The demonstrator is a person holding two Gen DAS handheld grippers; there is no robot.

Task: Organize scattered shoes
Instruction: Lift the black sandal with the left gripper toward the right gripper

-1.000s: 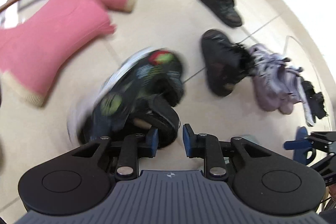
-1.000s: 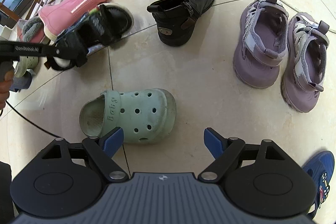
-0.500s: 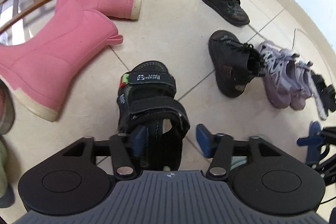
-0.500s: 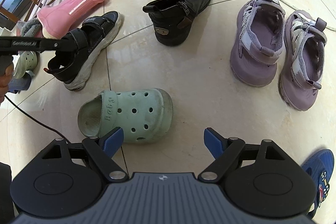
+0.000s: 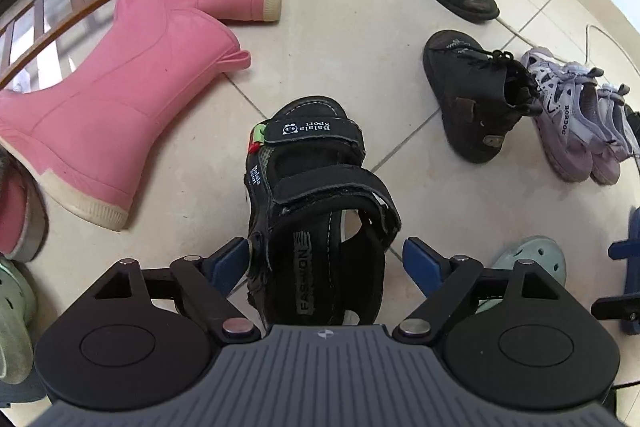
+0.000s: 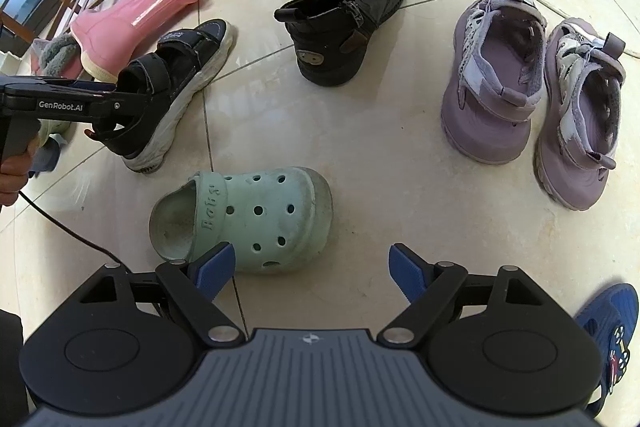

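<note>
Left tool angled downward, jaws just opening wide, right tool spread open, angled downward

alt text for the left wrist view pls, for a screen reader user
The open left gripper, whose jaws have just been opening, straddles the heel of a black strap sandal standing on the tiled floor. Pink rain boots lie to its left; black ankle boots and lilac sandals sit to its right.
</note>
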